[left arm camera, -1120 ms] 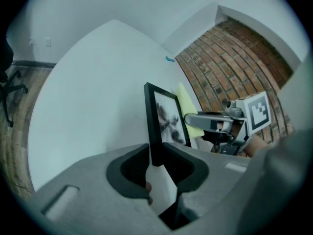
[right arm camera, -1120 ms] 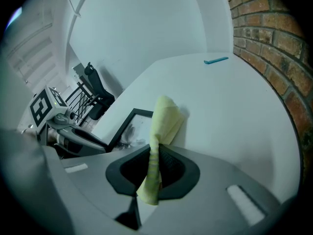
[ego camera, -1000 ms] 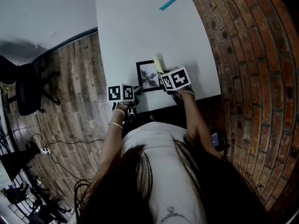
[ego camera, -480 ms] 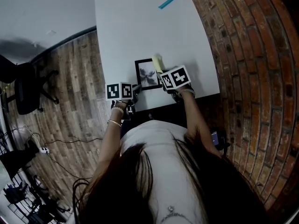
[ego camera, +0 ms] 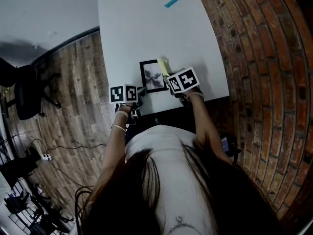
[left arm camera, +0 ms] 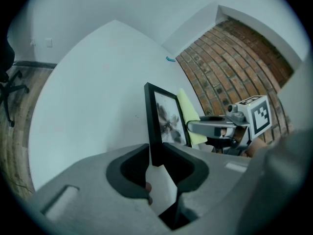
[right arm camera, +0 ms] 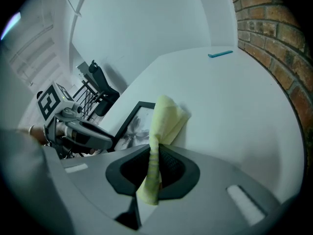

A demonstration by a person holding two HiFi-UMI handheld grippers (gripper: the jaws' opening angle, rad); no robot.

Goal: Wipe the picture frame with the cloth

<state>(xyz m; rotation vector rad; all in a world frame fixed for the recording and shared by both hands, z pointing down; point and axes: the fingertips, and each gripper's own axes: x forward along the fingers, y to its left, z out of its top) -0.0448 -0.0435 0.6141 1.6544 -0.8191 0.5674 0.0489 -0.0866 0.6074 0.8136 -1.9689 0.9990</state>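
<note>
Fingers (left arm camera: 127, 174) on frame (left arm camera: 167, 119) and cloth (right arm camera: 164, 117)

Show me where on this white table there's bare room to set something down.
The wide stretch of table between the picture frame and the teal strip at the far end is bare. The near edge is crowded: left hand-held gripper, right hand-held gripper, frame and cloth.

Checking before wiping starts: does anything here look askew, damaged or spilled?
Nothing stands out. The picture frame looks intact, its edge clamped in the left tool; the right tool holds the yellow cloth beside it. No spills on the table.
</note>
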